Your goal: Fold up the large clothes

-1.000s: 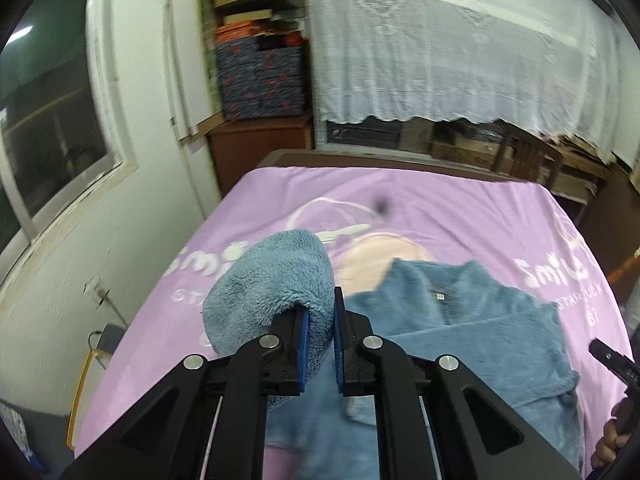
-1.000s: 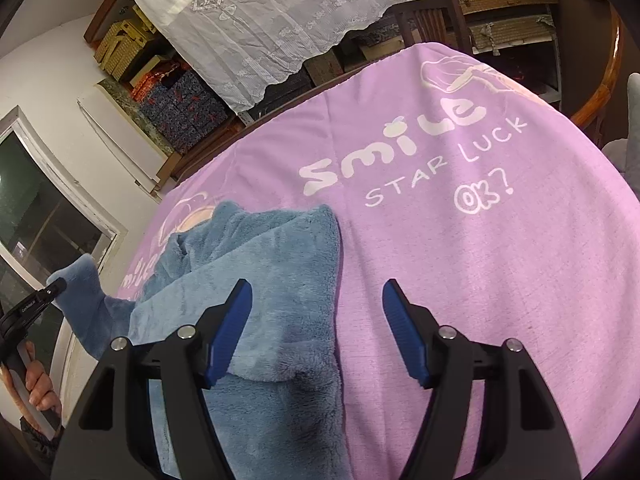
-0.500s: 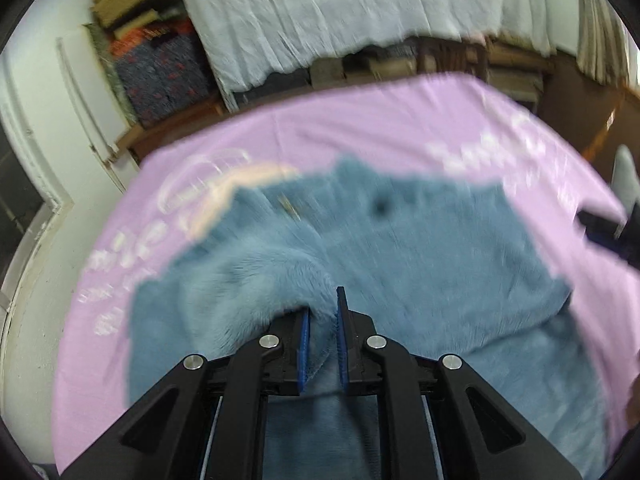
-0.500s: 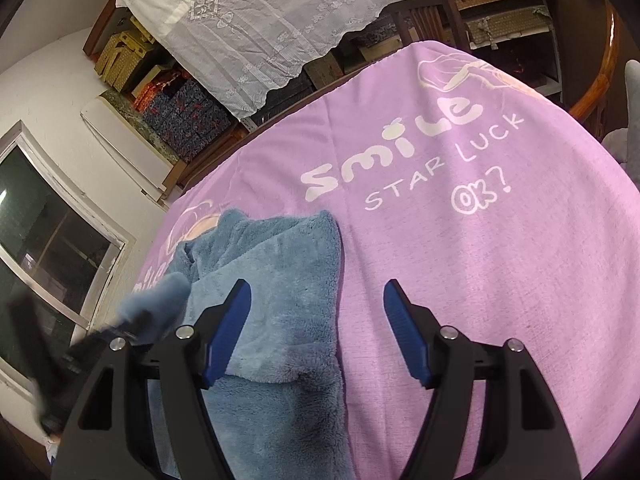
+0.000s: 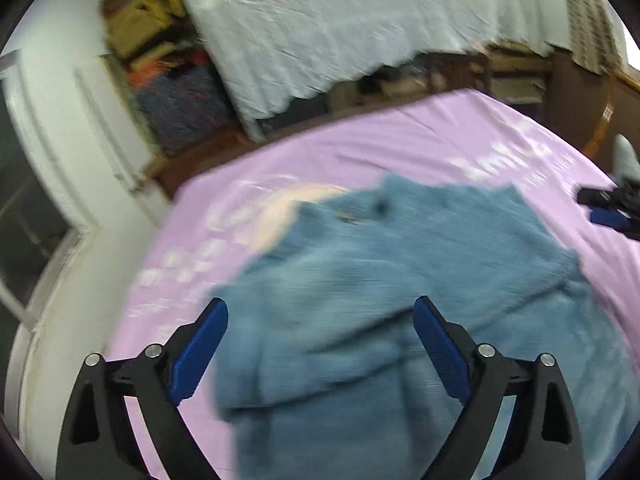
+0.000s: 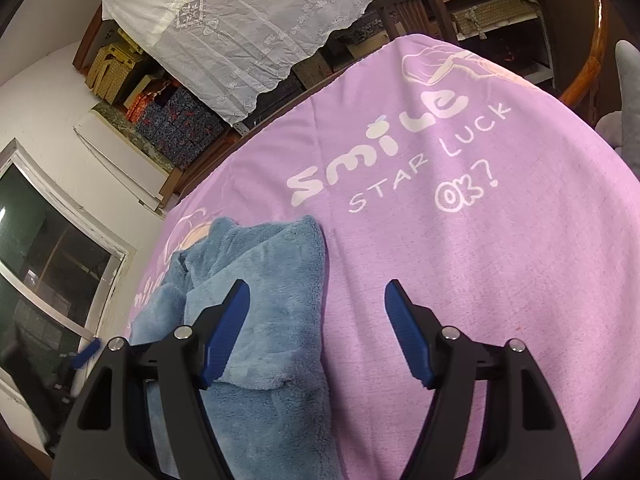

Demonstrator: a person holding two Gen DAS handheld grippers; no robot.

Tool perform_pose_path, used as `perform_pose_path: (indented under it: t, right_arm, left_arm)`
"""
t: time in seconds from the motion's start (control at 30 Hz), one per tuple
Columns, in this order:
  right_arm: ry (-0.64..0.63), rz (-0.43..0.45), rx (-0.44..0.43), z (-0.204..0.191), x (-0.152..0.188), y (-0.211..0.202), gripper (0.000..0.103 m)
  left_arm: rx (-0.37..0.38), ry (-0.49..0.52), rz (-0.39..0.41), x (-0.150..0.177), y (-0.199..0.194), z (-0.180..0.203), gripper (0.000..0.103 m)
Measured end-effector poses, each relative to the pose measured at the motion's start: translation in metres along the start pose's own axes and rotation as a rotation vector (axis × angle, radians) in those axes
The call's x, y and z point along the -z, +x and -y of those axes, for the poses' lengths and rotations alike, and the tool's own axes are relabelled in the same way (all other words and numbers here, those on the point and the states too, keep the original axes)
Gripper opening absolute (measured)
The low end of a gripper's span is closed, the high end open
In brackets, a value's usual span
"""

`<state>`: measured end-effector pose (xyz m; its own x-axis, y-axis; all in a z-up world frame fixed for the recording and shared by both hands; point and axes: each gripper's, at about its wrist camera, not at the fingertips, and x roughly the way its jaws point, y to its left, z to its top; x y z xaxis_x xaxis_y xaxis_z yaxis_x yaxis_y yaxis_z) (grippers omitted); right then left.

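Observation:
A fluffy blue garment (image 5: 400,248) lies on the purple bed sheet (image 5: 360,148). Its left sleeve (image 5: 304,344) rests folded across the body. My left gripper (image 5: 320,304) hovers just above that sleeve, its jaws opening wide and the pads clear of the fabric. In the right wrist view the garment (image 6: 272,280) fills the lower left. My right gripper (image 6: 317,285) stands open over the garment's right edge and the bare sheet (image 6: 480,260), with nothing pinched. This gripper also shows at the left view's right edge, as the right gripper (image 5: 608,208).
A white lace cloth (image 6: 248,12) hangs over shelves beyond the bed. Patterned boxes (image 6: 176,128) are stacked at the back left beside a window (image 6: 44,264). A wooden chair (image 6: 412,8) stands behind the bed. A grey soft thing (image 6: 628,100) sits at the right edge.
The left gripper carried the raised sleeve down and rightward onto the garment's body, then opened and let it go. The right gripper stayed put.

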<state>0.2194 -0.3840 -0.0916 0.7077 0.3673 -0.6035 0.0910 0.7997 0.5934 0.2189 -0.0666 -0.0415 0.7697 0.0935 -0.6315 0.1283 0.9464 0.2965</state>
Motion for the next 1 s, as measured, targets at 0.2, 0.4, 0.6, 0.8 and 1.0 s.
perform_pose_path:
  t: [0.2, 0.4, 0.6, 0.8, 1.0]
  right_arm:
    - [-0.062, -0.002, 0.004, -0.01, 0.003, 0.005, 0.069]
    - [-0.192, 0.013, 0.031, -0.031, 0.01, 0.008, 0.069]
    - [-0.315, -0.004, 0.065, -0.055, 0.026, 0.019, 0.071]
    - [-0.46, -0.019, -0.028, -0.137, 0.05, 0.011, 0.072]
    - [-0.887, -0.017, 0.051, -0.244, 0.112, 0.037, 0.073]
  left_arm:
    - [-0.049, -0.209, -0.091, 0.006, 0.032, -0.076, 0.095]
    - [-0.093, -0.222, -0.249, 0.032, 0.088, -0.095, 0.093]
    - [-0.225, -0.042, -0.167, 0.042, 0.086, -0.068, 0.094]
    - [-0.1, -0.142, -0.172, 0.04, 0.084, -0.096, 0.094]
    - [-0.087, -0.291, -0.15, 0.039, 0.078, -0.139, 0.094]
